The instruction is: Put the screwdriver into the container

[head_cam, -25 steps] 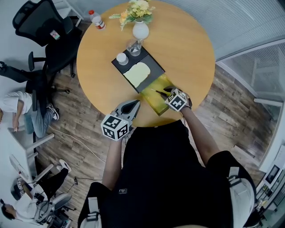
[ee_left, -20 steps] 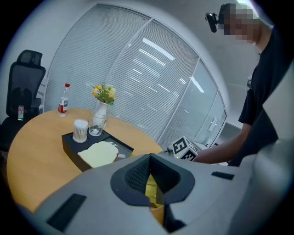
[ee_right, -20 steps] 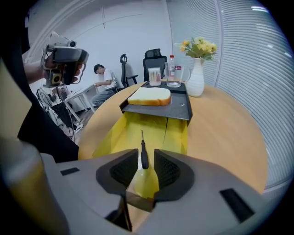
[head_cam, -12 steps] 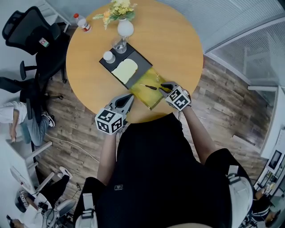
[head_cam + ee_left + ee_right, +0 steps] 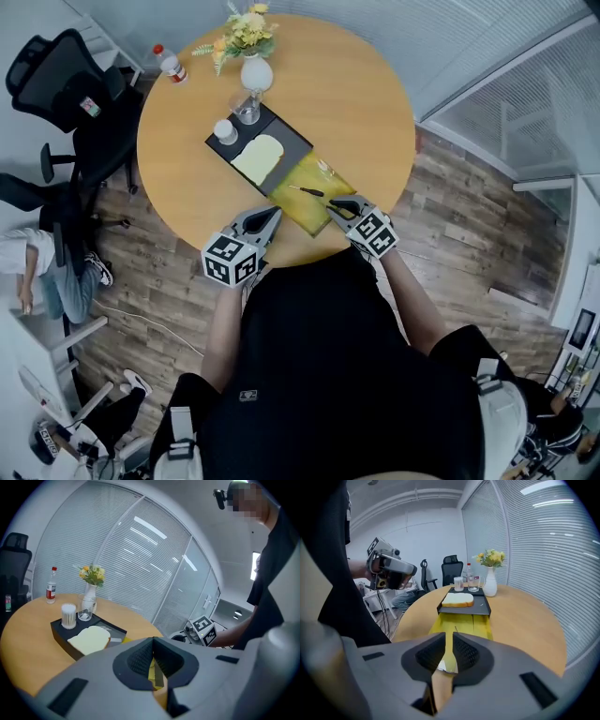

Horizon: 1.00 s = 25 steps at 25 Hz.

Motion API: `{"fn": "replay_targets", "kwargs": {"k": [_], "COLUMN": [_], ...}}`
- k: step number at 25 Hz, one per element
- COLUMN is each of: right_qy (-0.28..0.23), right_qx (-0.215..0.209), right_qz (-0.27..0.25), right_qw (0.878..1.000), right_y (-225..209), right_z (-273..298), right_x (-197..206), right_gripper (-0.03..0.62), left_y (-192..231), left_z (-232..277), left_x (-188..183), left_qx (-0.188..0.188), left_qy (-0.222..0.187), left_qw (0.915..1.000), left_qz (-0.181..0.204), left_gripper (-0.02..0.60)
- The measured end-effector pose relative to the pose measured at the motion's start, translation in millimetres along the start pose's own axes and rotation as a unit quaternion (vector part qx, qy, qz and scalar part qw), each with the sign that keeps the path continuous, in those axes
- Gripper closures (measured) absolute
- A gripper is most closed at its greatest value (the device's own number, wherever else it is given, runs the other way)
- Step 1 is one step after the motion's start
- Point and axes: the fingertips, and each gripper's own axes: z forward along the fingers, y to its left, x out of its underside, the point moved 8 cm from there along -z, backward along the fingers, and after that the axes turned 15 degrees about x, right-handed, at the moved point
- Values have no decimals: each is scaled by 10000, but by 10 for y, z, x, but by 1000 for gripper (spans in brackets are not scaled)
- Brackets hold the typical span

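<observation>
1. Right claw (image 5: 446, 639) slightly parted, empty; left claw (image 5: 152, 641) pressed together.
2. Slim black-handled metal screwdriver (image 5: 307, 190) lies inside yellow rectangular plastic container (image 5: 305, 208).
3. Light, stiff, probably rolls; pinch handle if regrasping.

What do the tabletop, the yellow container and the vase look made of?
The tabletop looks like wood or wood-look laminate: even orange-brown, matte. The yellow container is probably plastic: smooth, uniform colour. The vase seems glazed ceramic, white with a slight sheen, though opaque glass is possible.
</observation>
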Motion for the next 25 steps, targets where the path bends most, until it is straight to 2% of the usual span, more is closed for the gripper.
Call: {"fn": "replay_targets", "kwargs": {"k": [12,25], "right_qy": [90,159], "right_qx": [237,250], "right_qz": [16,-48], "right_qw": [9997,9995], "right_y": [147,331], "right_z": [-116,-135], "right_x": [63,144], "right_gripper": [551,551], "left_y": [-119,-239], "left_z": [-149,-300], "left_x": [165,291], "left_qx": [32,-9], "left_qy": [0,-41], "left_qw": [10000,10000], "left_qz": [12,15], "left_gripper": [577,577]}}
